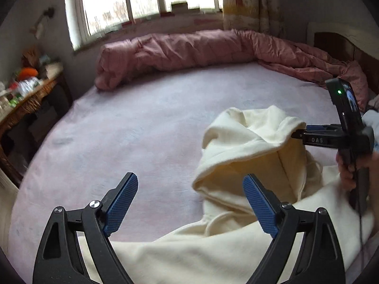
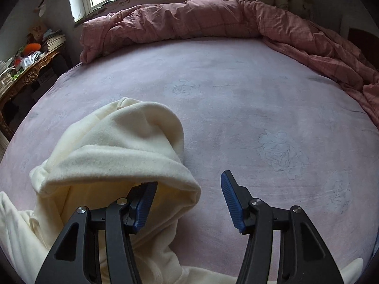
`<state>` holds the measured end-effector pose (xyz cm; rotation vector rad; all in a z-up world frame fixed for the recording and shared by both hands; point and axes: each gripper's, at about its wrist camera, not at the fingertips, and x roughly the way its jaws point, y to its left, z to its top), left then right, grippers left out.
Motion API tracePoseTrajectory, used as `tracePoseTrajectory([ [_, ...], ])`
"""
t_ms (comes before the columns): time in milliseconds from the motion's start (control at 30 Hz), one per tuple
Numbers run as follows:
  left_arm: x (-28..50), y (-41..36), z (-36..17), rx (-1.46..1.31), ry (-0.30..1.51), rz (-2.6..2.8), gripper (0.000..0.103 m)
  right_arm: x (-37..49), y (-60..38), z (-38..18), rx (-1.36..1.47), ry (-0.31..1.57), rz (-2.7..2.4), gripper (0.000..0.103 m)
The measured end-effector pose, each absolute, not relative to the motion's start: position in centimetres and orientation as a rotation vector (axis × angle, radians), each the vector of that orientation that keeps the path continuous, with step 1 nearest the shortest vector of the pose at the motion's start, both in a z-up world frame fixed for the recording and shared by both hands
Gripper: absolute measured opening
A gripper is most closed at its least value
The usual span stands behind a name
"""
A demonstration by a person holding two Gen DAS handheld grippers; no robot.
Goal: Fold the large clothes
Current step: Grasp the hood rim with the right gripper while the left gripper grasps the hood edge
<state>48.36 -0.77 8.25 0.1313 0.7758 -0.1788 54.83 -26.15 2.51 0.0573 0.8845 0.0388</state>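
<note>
Left tool (image 1: pixel 190 203) sits at the bottom of the left wrist view, blue pads (image 1: pixel 122 204) spread wide, nothing between them; the bare bed sheet shows in the gap. Its right finger overlaps the cream hoodie (image 1: pixel 236 146) in the picture, contact not clear.

Right tool (image 2: pixel 189 203) at the bottom of the right wrist view, jaws parted and pinching nothing. Its left pad (image 2: pixel 144 204) lies at the hood opening, over the yellowish lining; the right pad is over bare sheet. In the left wrist view the same tool comes in from the right edge, tip right at the hood rim, touching or not I cannot tell. A hand (image 1: pixel 348 172) grips its handle at lower right, with a green light on the body above.

The hoodie lies on the bed (image 2: pixel 236 99), hood standing up and open: right of centre in the left view, lower left in the right view. The rest of the garment spreads toward the bottom edge of both frames, and a drawstring loop shows below the hood.

The sheet is pale pink with faint flower outlines. Further back, a rumpled pink quilt (image 2: pixel 189 21) runs along the far edge and curves down the right side. Window (image 1: pixel 146 0) at upper centre, curtain (image 1: pixel 246 0) to its right. A cluttered bench (image 1: pixel 28 87) stands at the left edge.
</note>
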Motion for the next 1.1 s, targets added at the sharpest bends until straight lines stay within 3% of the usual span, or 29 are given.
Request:
tracePoseTrajectory([
  [67, 52.4, -2.1, 6.0, 0.139, 0.964, -0.254, 0.090, 54.9, -26.6, 2.7, 0.079, 0.864, 0.013, 0.058],
  [133, 54.2, -3.1, 3.3, 0.200, 1.038, -0.227, 0.080, 54.8, -27.3, 2.6, 0.089, 0.845, 0.009, 0.058],
  [200, 54.7, -3.3, 1.6, 0.206, 0.996, -0.188, 0.079, 54.4, -28.2, 2.2, 0.120, 0.830, 0.022, 0.058],
  [267, 55.2, -2.2, 1.0, 0.115, 0.942, -0.144, 0.079, 54.8, -28.9, 1.4, 0.183, 0.857, 0.073, 0.052],
  [467, 55.3, 1.3, 1.8, 0.052, 0.856, 0.040, 0.072, 55.3, -28.2, 0.8, 0.182, 0.878, 0.136, 0.018],
  [533, 54.6, 1.2, 2.1, 0.072, 0.814, 0.053, 0.055, 54.7, -27.9, 1.6, 0.138, 0.838, 0.105, 0.014],
  [600, 53.0, 0.2, 3.1, 0.140, 0.738, 0.088, 0.051, 53.4, -27.6, 3.4, 0.070, 0.780, 0.070, 0.012],
  [700, 50.7, -1.5, 4.9, 0.274, 0.628, 0.170, 0.050, 50.8, -25.8, 6.2, -0.115, 0.738, -0.030, 0.012],
  [867, 50.5, -0.5, 4.6, 0.322, 0.732, 0.112, 0.050, 47.2, -23.7, 8.7, -0.312, 0.810, -0.043, 0.011],
  [967, 51.8, 1.1, 3.1, 0.229, 0.841, 0.066, 0.051, 47.0, -23.8, 7.2, -0.323, 0.889, 0.023, 0.011],
  [1100, 53.1, 1.8, 0.2, 0.214, 0.958, 0.011, 0.059, 49.1, -24.5, 2.2, -0.311, 1.026, 0.063, 0.011],
])
